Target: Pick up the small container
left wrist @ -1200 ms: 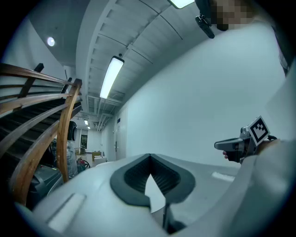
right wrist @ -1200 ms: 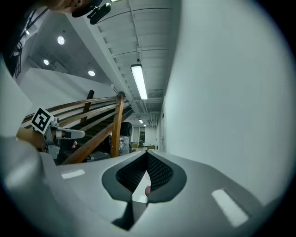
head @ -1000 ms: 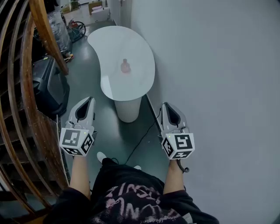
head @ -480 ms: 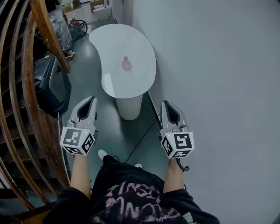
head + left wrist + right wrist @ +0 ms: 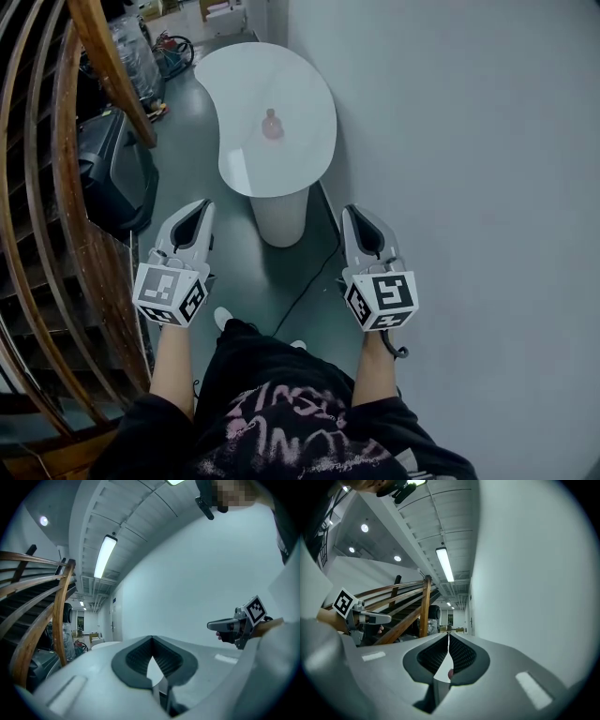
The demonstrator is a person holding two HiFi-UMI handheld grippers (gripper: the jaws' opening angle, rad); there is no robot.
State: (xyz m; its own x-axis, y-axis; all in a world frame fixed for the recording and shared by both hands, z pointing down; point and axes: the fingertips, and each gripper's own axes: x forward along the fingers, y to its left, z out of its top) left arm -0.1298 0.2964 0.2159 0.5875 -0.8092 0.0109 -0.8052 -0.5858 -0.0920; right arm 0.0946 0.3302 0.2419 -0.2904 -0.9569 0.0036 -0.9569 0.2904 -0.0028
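A small pink container [image 5: 272, 125] stands near the middle of a white kidney-shaped table [image 5: 300, 159] ahead of me. Both grippers are held low in front of the person, well short of the table. My left gripper [image 5: 203, 205] is shut, its tips meeting with nothing held. My right gripper [image 5: 355, 211] is shut too, also with nothing in it. In the left gripper view the left gripper [image 5: 151, 638] has its dark pads closed to a point. In the right gripper view the right gripper [image 5: 449, 635] is likewise closed, and a pink spot [image 5: 450, 673] shows through the gap lower down.
A curved wooden stair railing [image 5: 58, 197] runs down the left. A black case [image 5: 117, 178] sits beside it. A plain white wall [image 5: 469, 141] closes the right side. A cable [image 5: 309, 279] trails across the grey floor by the table's pedestal [image 5: 280, 217]. Clutter [image 5: 169, 52] lies beyond the table.
The table and container have drawn slightly nearer and shifted right in the head view. Both grippers have risen a little and stayed shut.
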